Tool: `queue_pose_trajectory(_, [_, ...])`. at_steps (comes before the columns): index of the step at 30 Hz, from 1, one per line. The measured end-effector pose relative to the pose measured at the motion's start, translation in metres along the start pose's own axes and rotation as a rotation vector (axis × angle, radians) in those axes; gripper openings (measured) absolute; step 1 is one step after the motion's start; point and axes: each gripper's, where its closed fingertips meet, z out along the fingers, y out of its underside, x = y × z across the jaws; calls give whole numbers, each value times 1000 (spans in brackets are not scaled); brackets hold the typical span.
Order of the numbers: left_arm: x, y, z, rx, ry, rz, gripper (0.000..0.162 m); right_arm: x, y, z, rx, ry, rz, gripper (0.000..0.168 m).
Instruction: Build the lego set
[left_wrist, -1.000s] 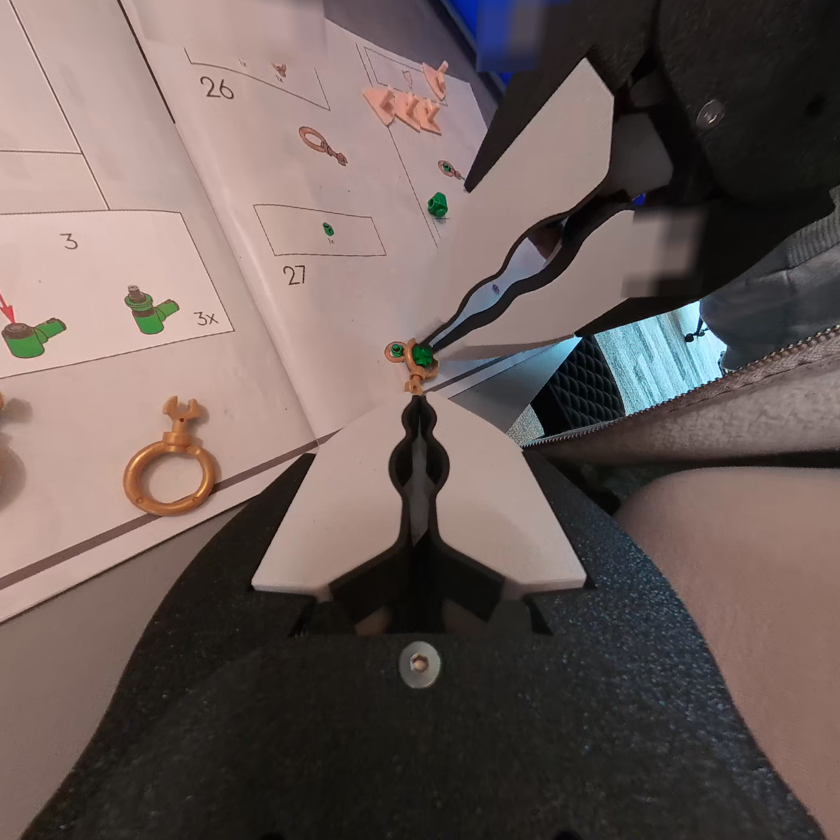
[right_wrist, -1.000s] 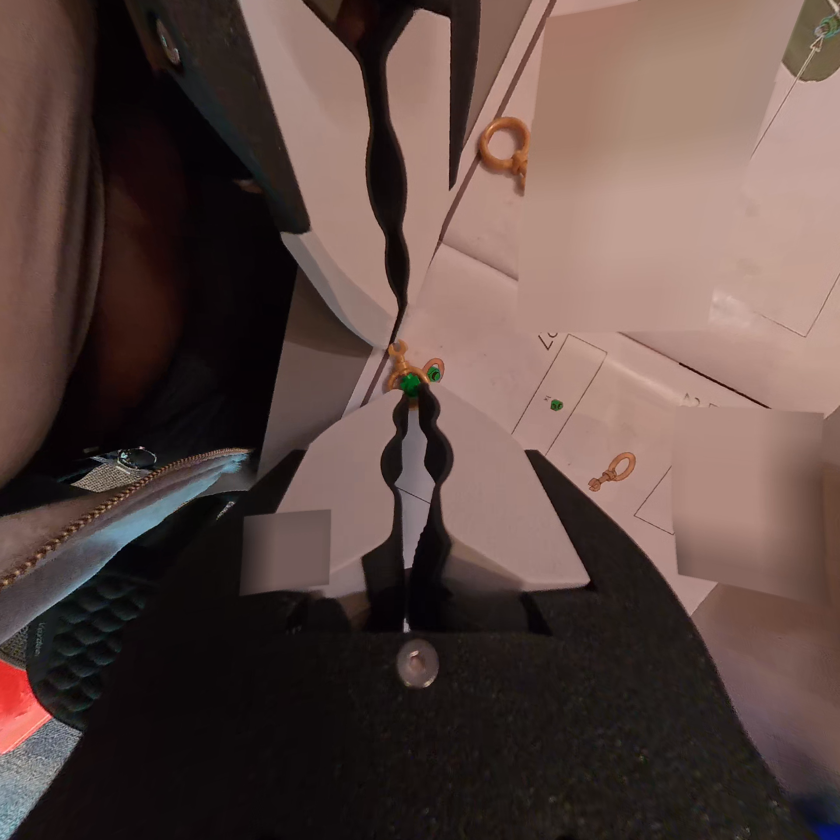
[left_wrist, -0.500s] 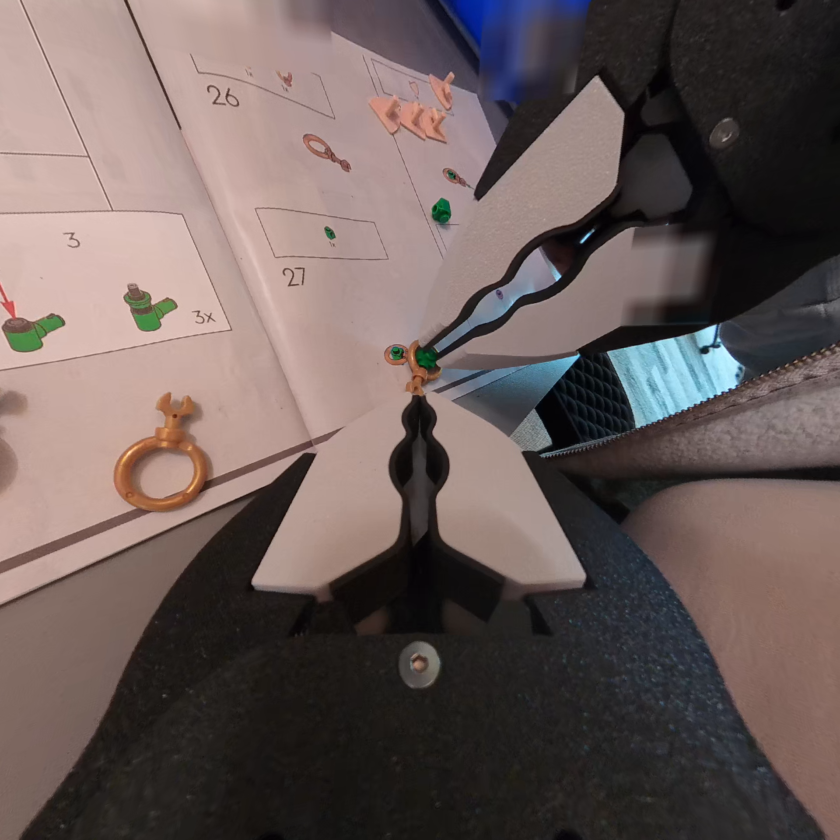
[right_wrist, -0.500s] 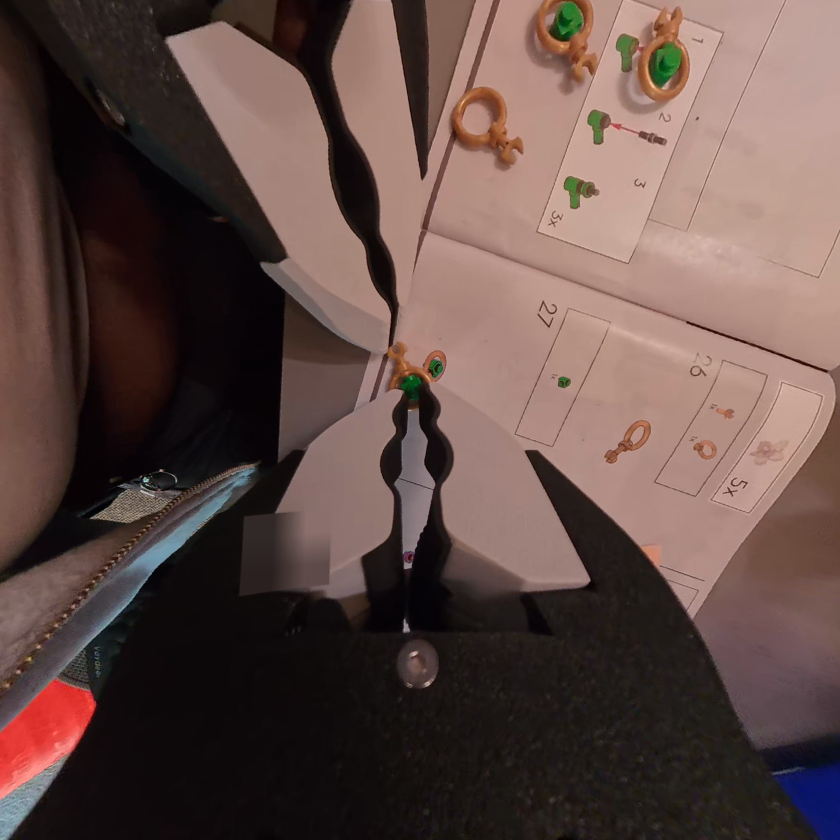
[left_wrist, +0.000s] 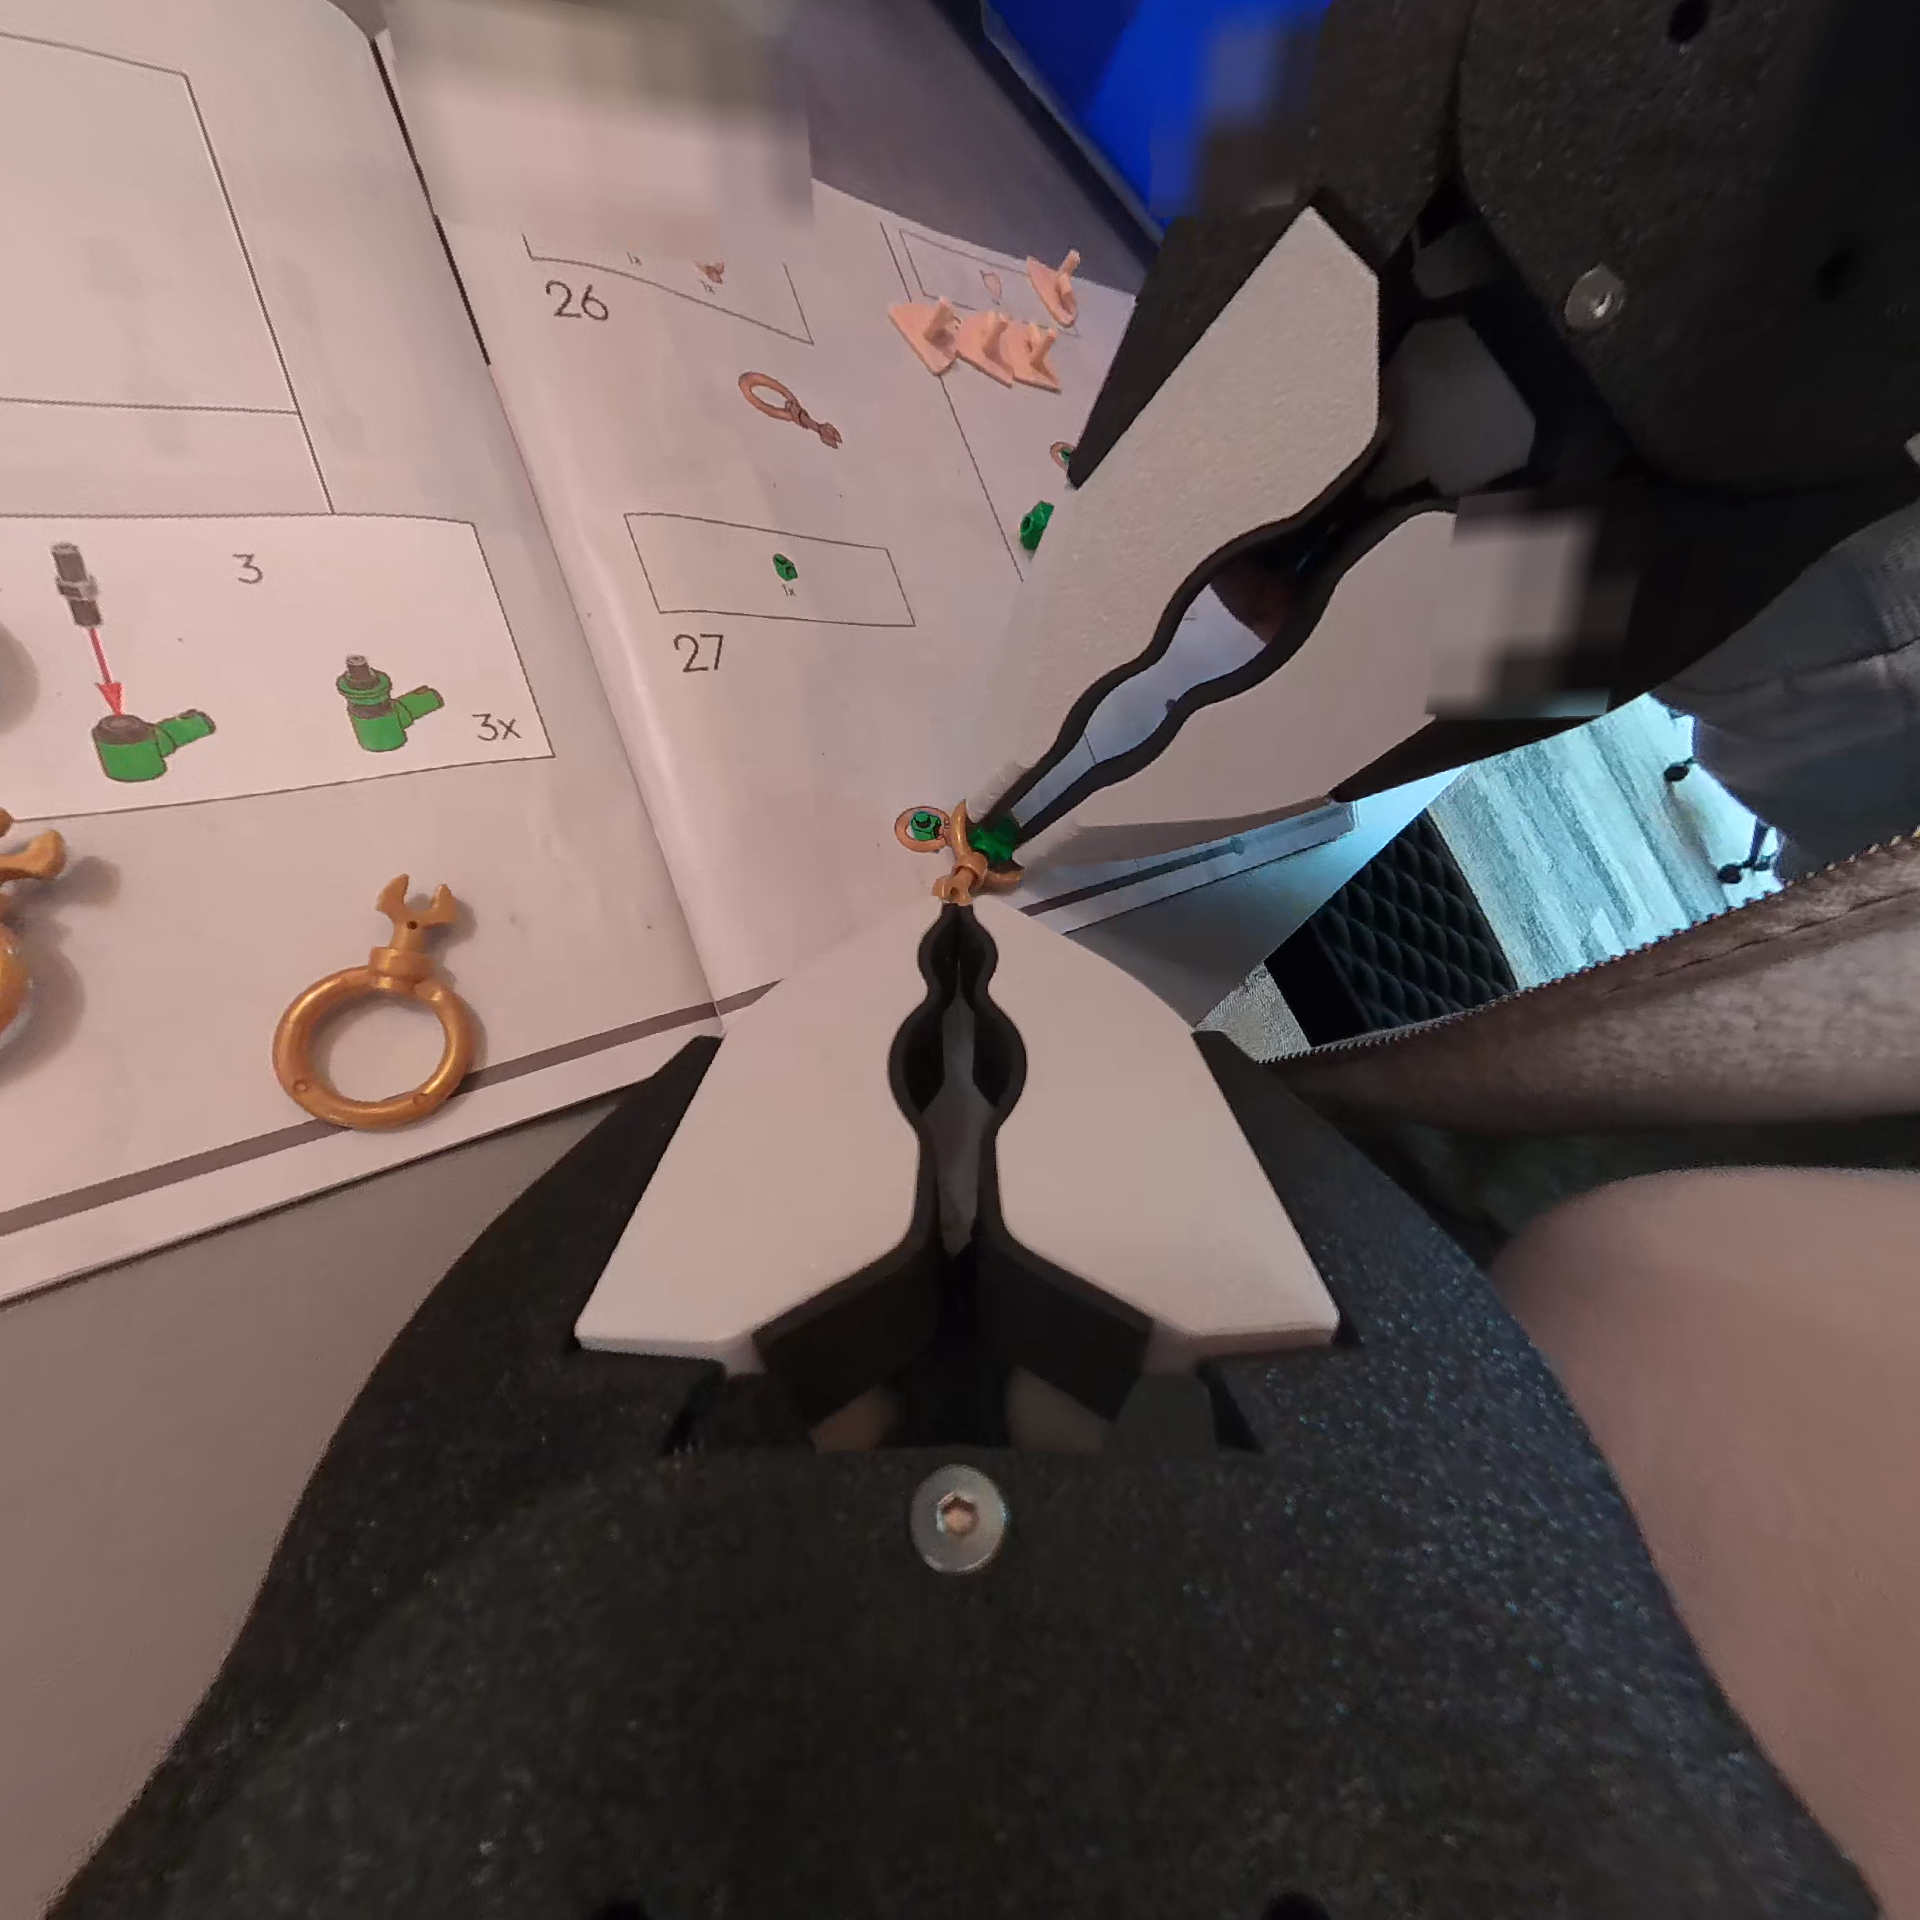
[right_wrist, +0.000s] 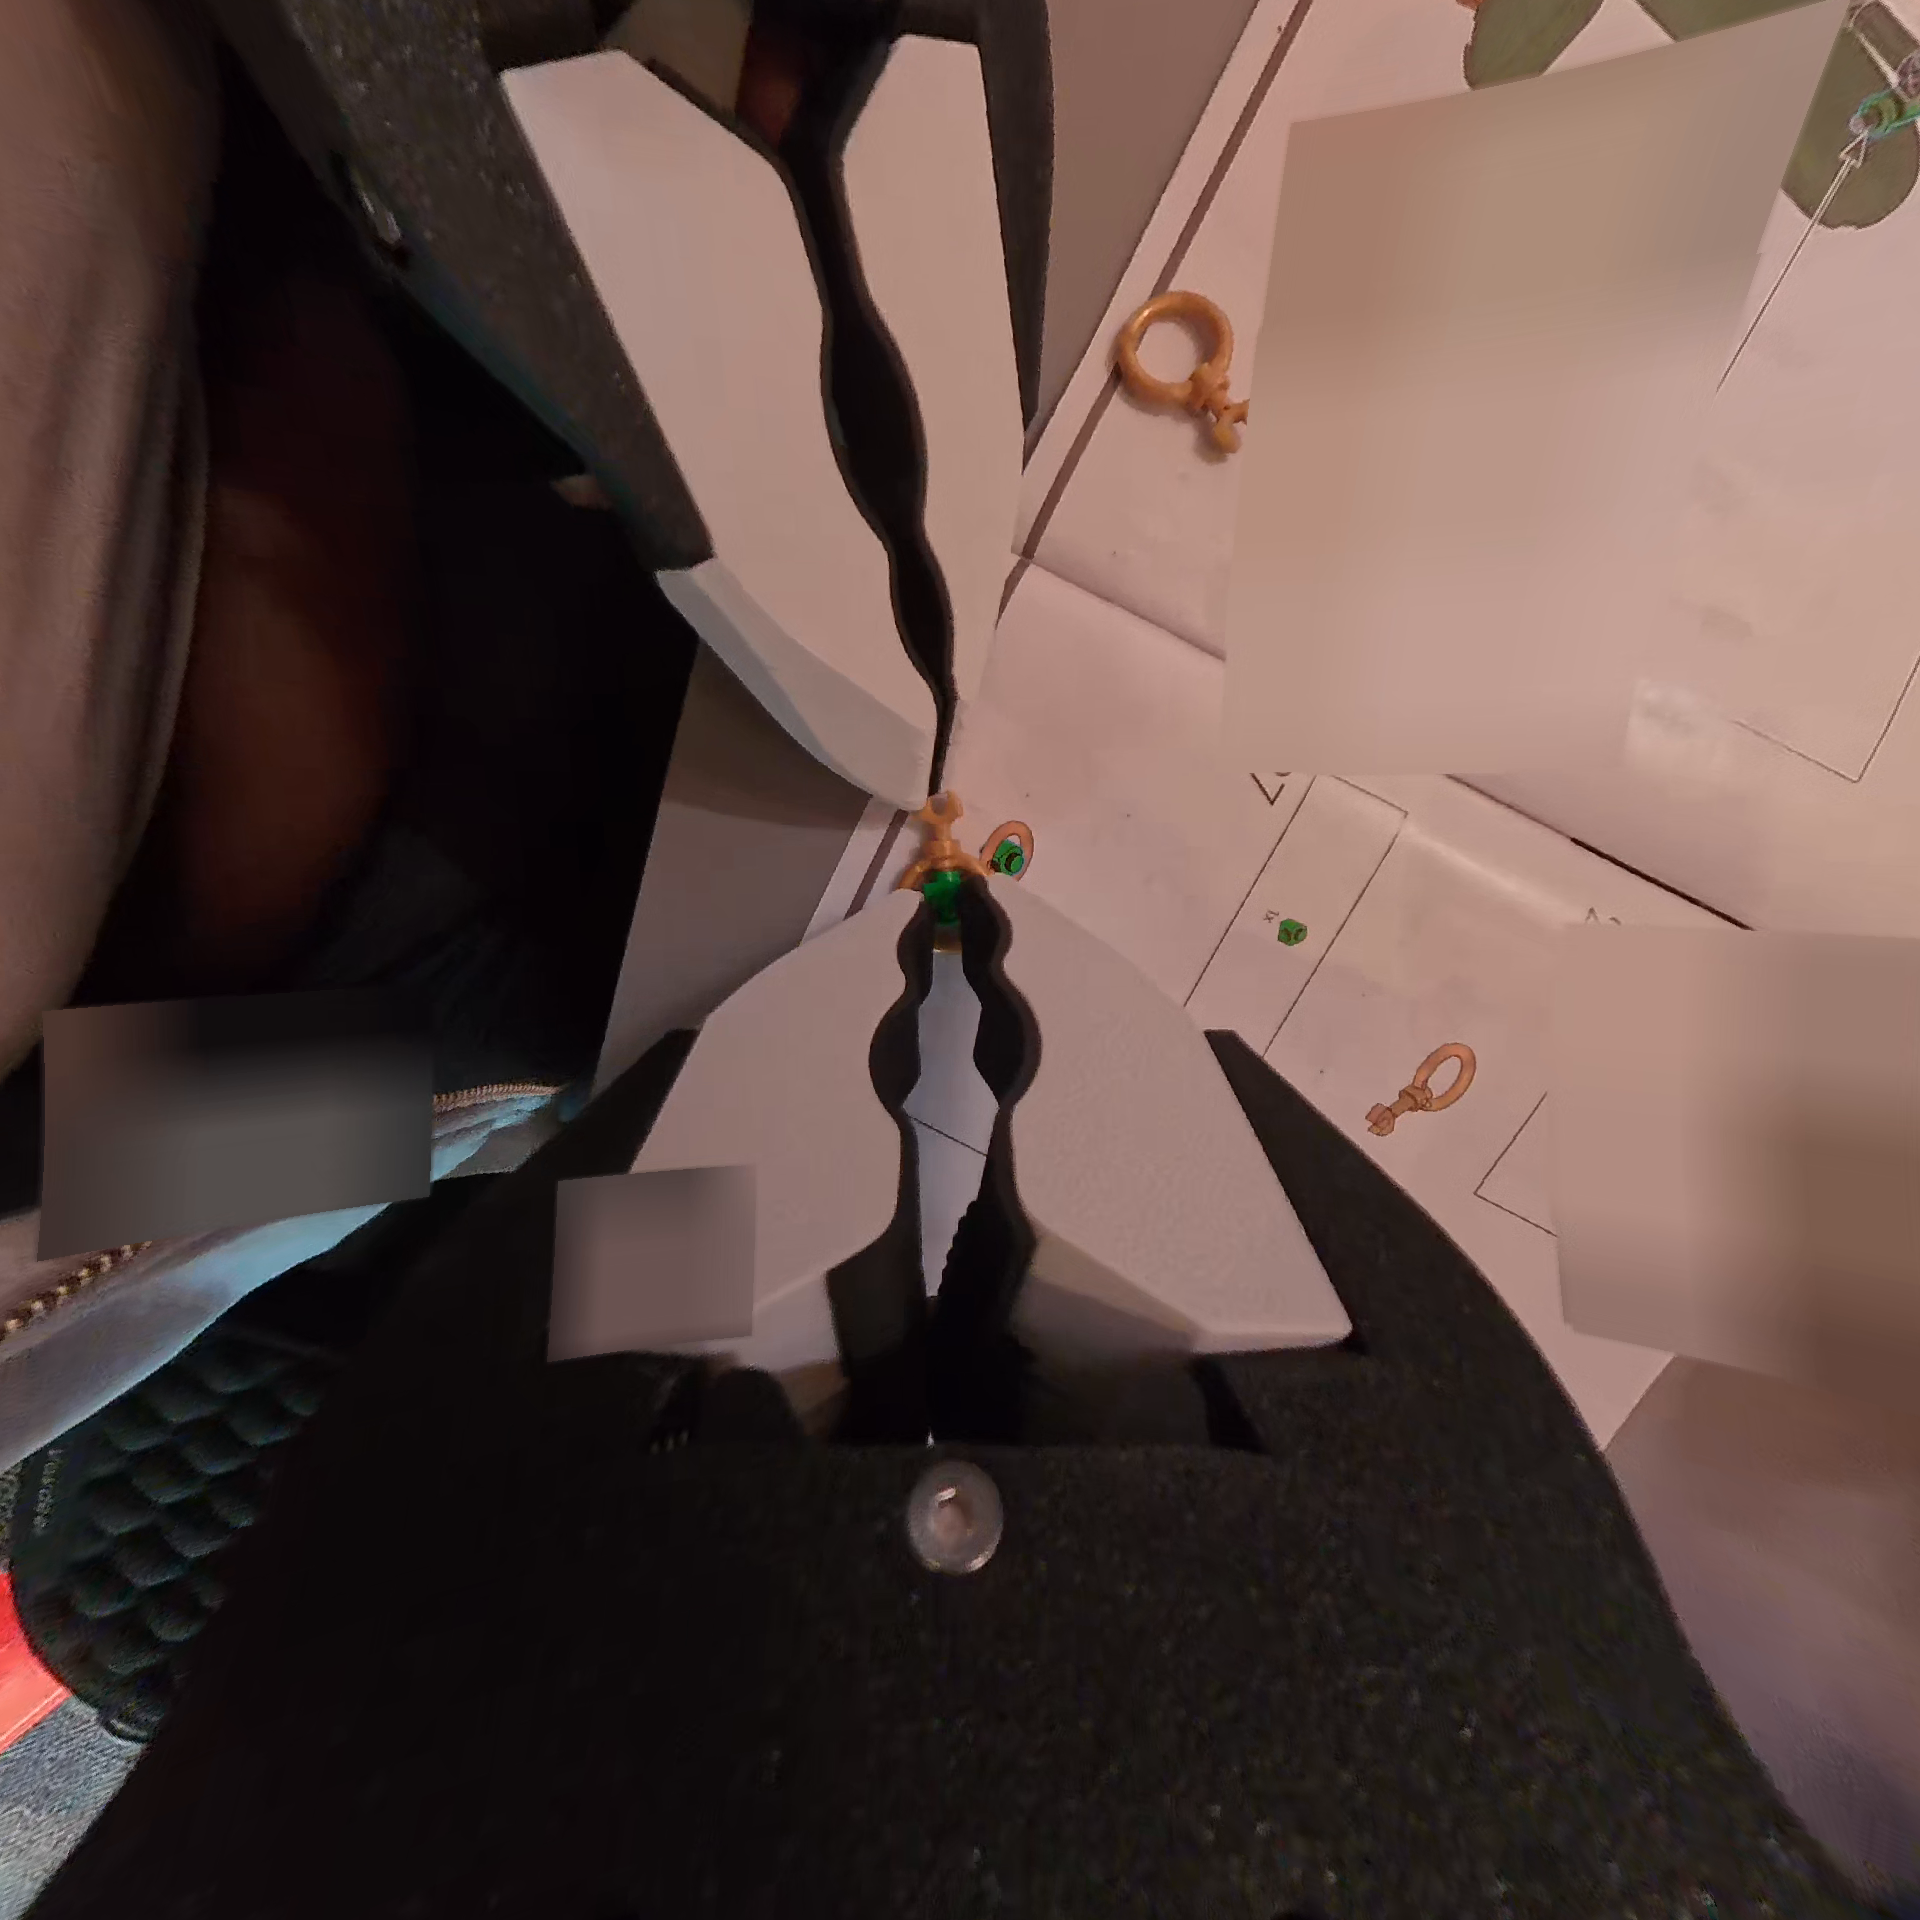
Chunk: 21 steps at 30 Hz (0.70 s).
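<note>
My left gripper (left_wrist: 956, 906) is shut on the stem of a small gold ring piece (left_wrist: 964, 871), held just above the open instruction booklet (left_wrist: 644, 831). My right gripper (left_wrist: 1003, 831) comes in from the upper right, shut on a tiny green stud (left_wrist: 992, 836) that sits in the ring. In the right wrist view the right gripper (right_wrist: 943, 914) holds the green stud (right_wrist: 943, 891) against the gold ring piece (right_wrist: 943, 821), with the left gripper (right_wrist: 940, 784) tip to tip above it.
A second gold ring (left_wrist: 374, 1039) lies on the booklet's lower left page; it also shows in the right wrist view (right_wrist: 1184, 353). Several pink pieces (left_wrist: 987, 332) and a loose green stud (left_wrist: 1036, 525) lie on the right page. A person's clothing is close at the right.
Both grippers stay tip to tip on the ring and green stud. The right gripper has swung its angle around that spot, and the left view has shifted slightly over the booklet.
</note>
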Motion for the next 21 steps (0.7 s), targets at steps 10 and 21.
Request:
queue_pose_trajectory(10, [38, 11, 15, -82, 250, -123, 0, -4, -14, 8, 15, 2, 16, 1])
queue_pose_trajectory(21, [4, -6, -1, -3, 95, -57, 0, 13, 4, -23, 85, 94, 100, 10])
